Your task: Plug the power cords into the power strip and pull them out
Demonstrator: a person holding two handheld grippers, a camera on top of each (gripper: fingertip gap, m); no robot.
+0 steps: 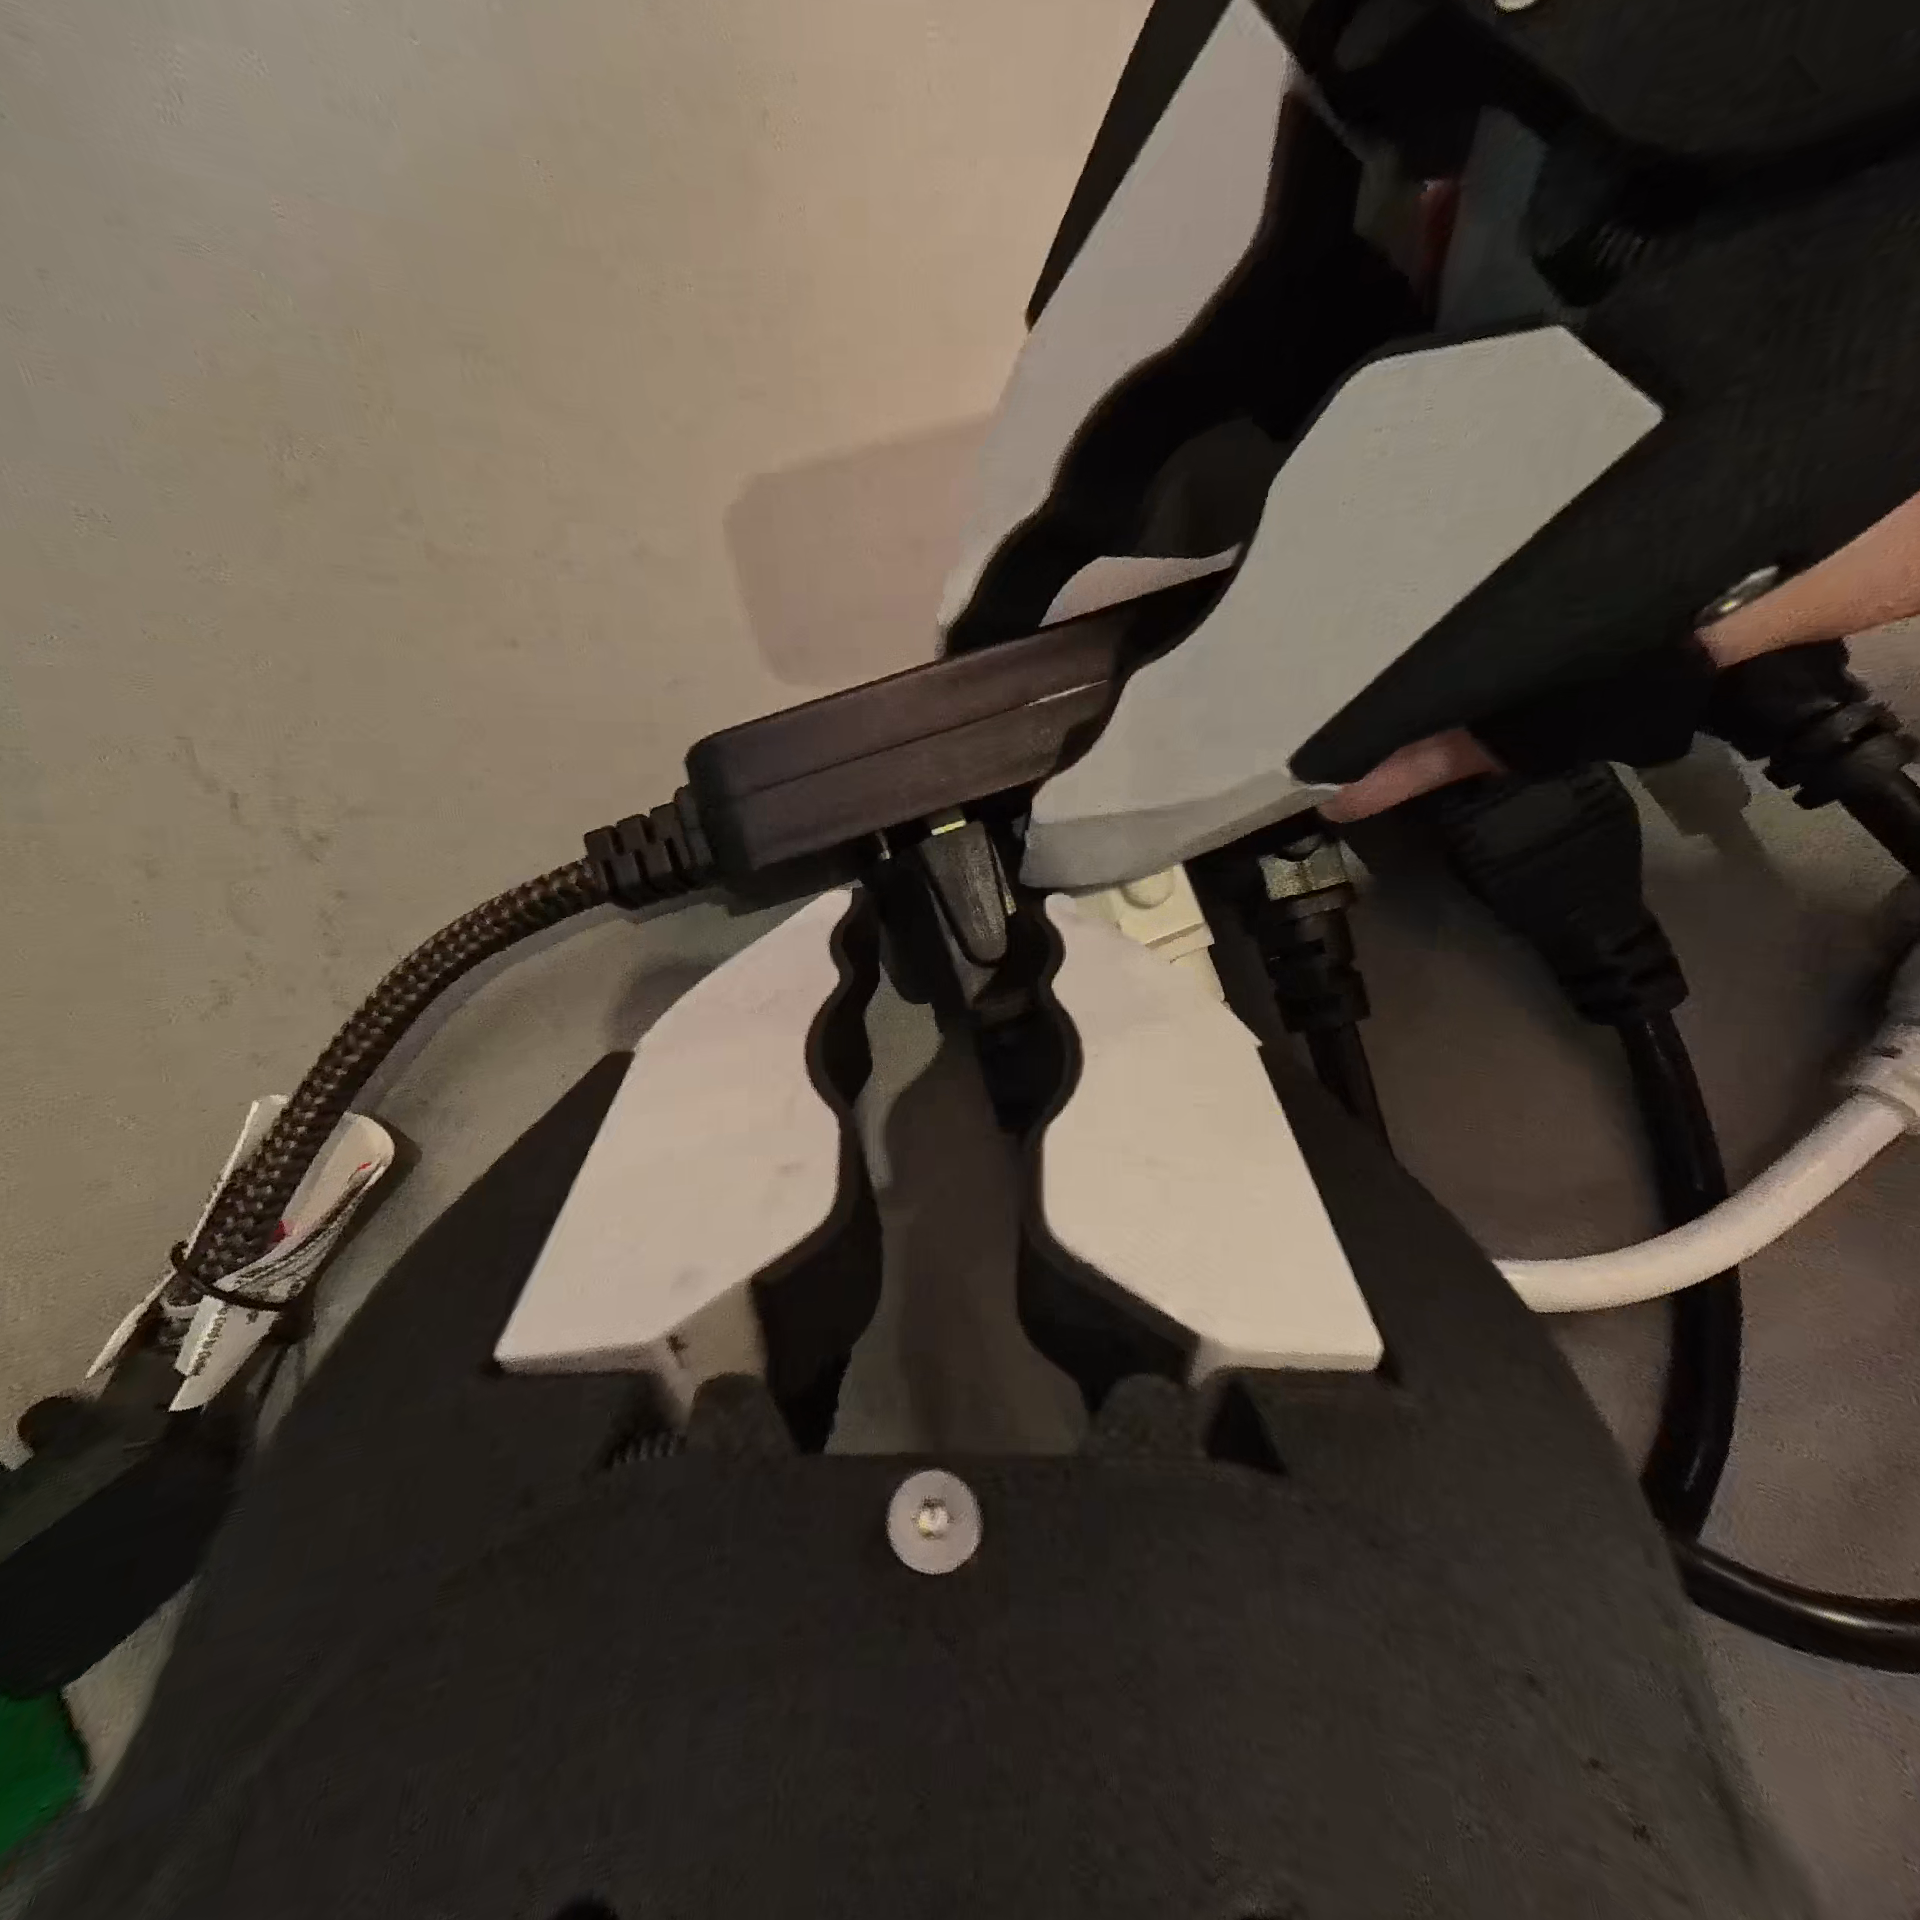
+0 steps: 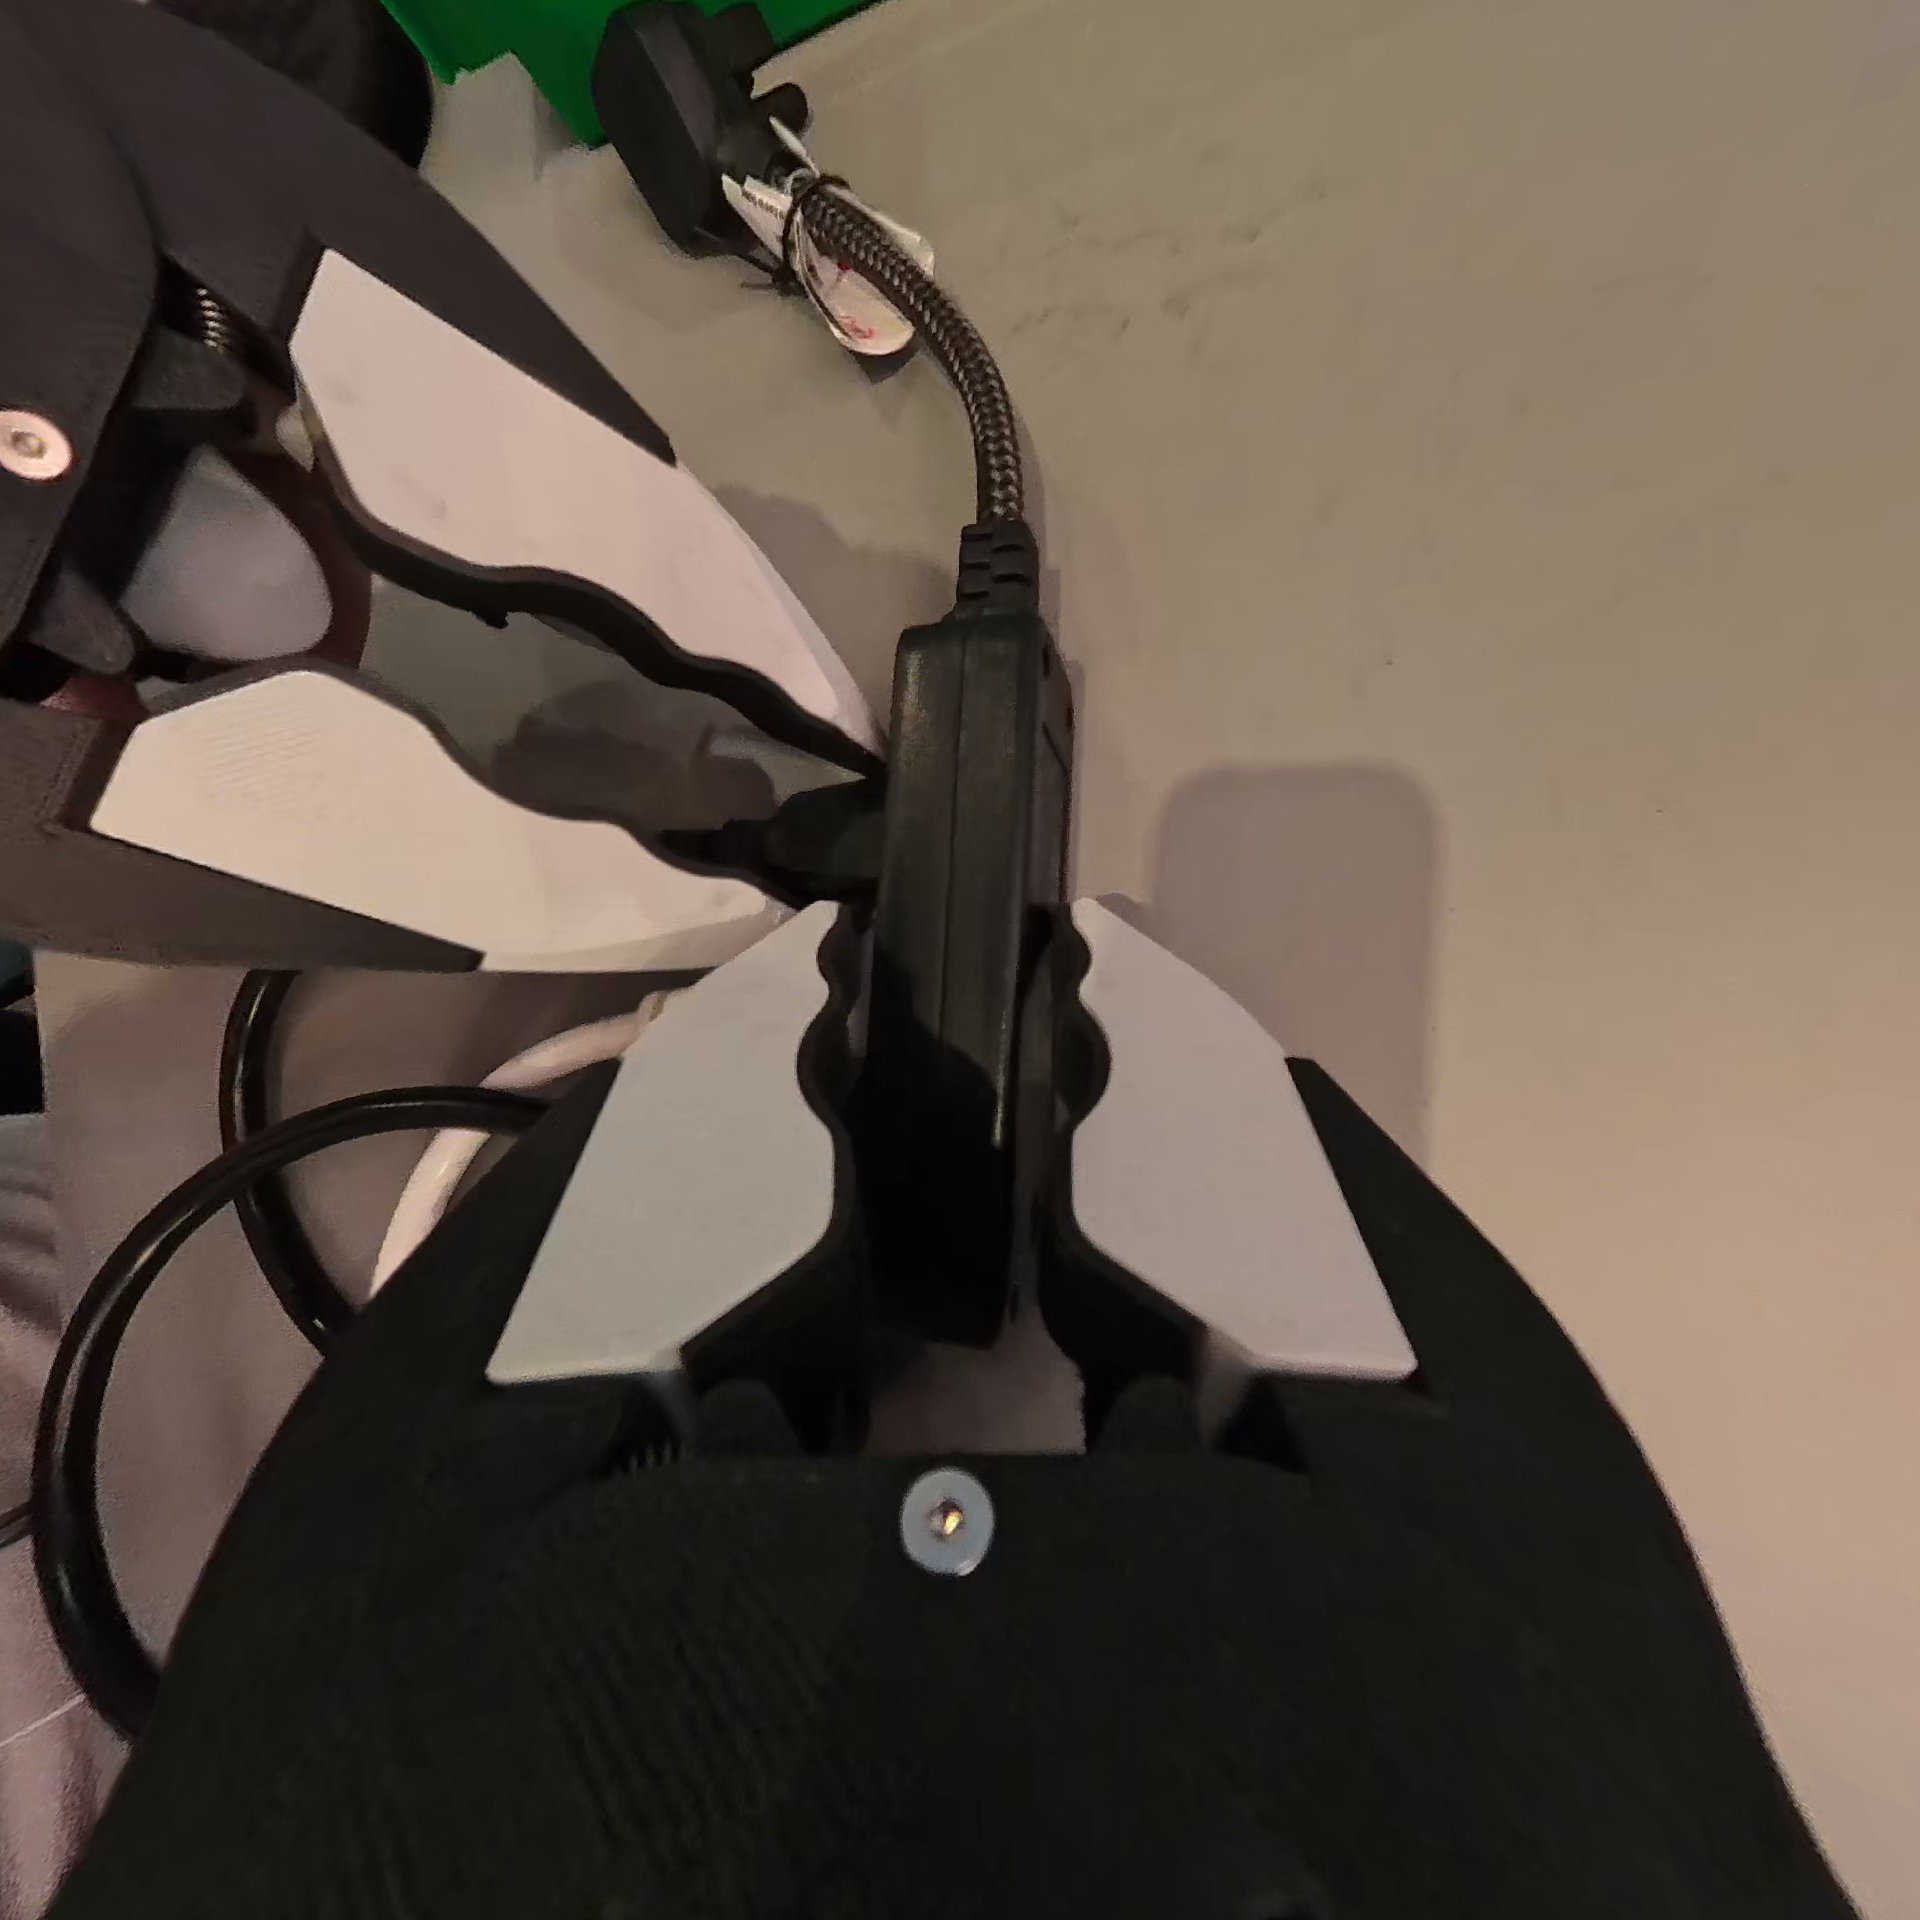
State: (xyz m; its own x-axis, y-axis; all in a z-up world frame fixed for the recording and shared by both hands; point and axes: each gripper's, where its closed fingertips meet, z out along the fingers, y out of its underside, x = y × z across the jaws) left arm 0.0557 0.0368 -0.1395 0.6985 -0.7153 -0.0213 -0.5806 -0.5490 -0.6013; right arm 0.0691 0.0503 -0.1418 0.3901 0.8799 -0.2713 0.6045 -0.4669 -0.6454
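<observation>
**Left wrist view: both hand-held grippers on the power strip**

Left wrist view shows the left hand-held gripper (image 1: 948, 940) nearly closed, its fingers on either side of a black plug (image 1: 961, 883) seated in the underside of the black power strip (image 1: 883, 753). Whether the pads actually press the plug cannot be told. The right hand-held gripper (image 1: 1101, 717) comes in from the upper right and is clamped on the strip's far end, holding it off the pale counter (image 1: 416, 416). A braided cord (image 1: 436, 966) leaves the strip's near end and curves down to the left, with paper tags (image 1: 260, 1257) tied to it. Just right of the gripped plug, a white plug (image 1: 1158, 914) and two further black plugs (image 1: 1314, 935) hang from the strip, their cables trailing over the counter.

Right wrist view looks along the strip, which sits edge-on between the right gripper's fingers (image 2: 727, 1091), squeezed from both sides.
</observation>
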